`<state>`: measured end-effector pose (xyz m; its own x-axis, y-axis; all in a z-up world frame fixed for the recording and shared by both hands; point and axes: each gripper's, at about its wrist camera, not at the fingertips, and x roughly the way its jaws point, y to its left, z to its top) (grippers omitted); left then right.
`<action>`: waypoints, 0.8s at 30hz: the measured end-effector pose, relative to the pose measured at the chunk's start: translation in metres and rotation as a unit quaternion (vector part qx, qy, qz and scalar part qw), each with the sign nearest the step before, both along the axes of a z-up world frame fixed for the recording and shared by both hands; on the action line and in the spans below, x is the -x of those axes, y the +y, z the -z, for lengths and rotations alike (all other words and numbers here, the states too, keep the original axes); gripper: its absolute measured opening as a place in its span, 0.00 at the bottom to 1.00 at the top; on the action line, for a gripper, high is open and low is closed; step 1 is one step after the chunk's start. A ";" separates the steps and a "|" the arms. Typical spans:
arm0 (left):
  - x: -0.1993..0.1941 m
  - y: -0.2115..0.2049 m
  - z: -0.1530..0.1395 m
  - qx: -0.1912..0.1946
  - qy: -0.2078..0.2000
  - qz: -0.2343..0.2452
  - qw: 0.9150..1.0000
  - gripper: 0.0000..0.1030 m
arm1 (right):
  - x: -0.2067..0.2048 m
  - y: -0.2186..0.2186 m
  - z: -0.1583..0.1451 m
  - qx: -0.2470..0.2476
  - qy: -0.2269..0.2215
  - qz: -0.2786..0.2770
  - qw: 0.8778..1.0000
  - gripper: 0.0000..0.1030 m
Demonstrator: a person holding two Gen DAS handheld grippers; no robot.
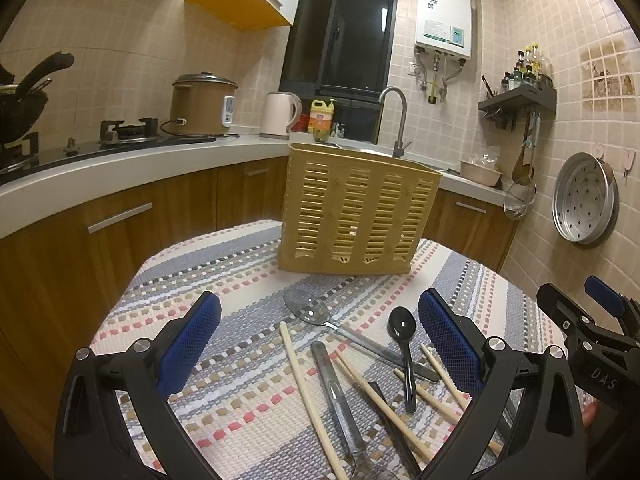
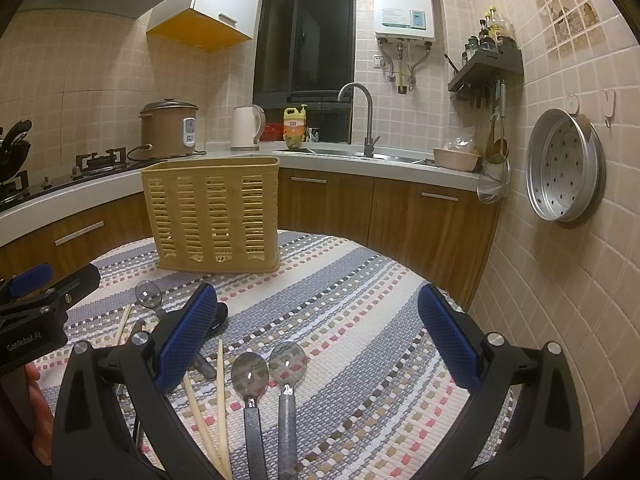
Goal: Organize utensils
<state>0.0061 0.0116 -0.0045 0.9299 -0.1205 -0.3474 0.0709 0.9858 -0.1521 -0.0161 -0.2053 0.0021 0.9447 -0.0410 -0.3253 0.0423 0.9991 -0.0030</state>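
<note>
A tan slotted utensil basket point(image 1: 356, 216) point(image 2: 212, 216) stands upright at the far side of the woven striped table mat. In the left wrist view my left gripper point(image 1: 320, 320) is open above a loose pile: a metal spoon point(image 1: 308, 308), a black spoon point(image 1: 403, 326), a flat metal utensil point(image 1: 336, 396) and several wooden chopsticks point(image 1: 308, 396). My right gripper point(image 2: 318, 312) is open too, nothing between its fingers. Below it lie two metal spoons point(image 2: 250, 372) point(image 2: 287, 362) and two chopsticks point(image 2: 221, 392). Each gripper shows at the edge of the other's view.
A curved kitchen counter point(image 1: 140, 160) runs behind the table with a stove, rice cooker point(image 1: 200, 106), kettle point(image 1: 278, 114) and sink tap point(image 1: 396, 120). A steamer tray point(image 2: 560, 166) and a strainer hang on the right tiled wall. The table's far edge is behind the basket.
</note>
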 end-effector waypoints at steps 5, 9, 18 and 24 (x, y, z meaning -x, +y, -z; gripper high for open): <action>-0.002 0.003 0.001 0.005 0.004 -0.006 1.000 0.93 | -0.001 -0.001 0.000 -0.001 0.001 0.002 1.000 0.93; -0.003 0.007 0.002 0.015 0.011 -0.004 1.000 0.93 | -0.002 -0.002 0.001 -0.003 0.004 0.004 1.000 0.93; -0.012 0.036 0.003 0.072 0.068 0.003 0.995 0.80 | -0.001 -0.020 0.004 -0.055 0.004 0.036 0.998 0.93; -0.034 0.067 -0.001 0.061 0.189 0.035 0.980 0.69 | -0.032 -0.015 0.014 -0.021 0.107 0.039 0.993 0.93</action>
<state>0.0403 0.0788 -0.0038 0.7261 -0.2409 -0.6440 0.0530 0.9534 -0.2969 0.0159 -0.2203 -0.0119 0.8477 -0.0936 -0.5221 0.1222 0.9923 0.0205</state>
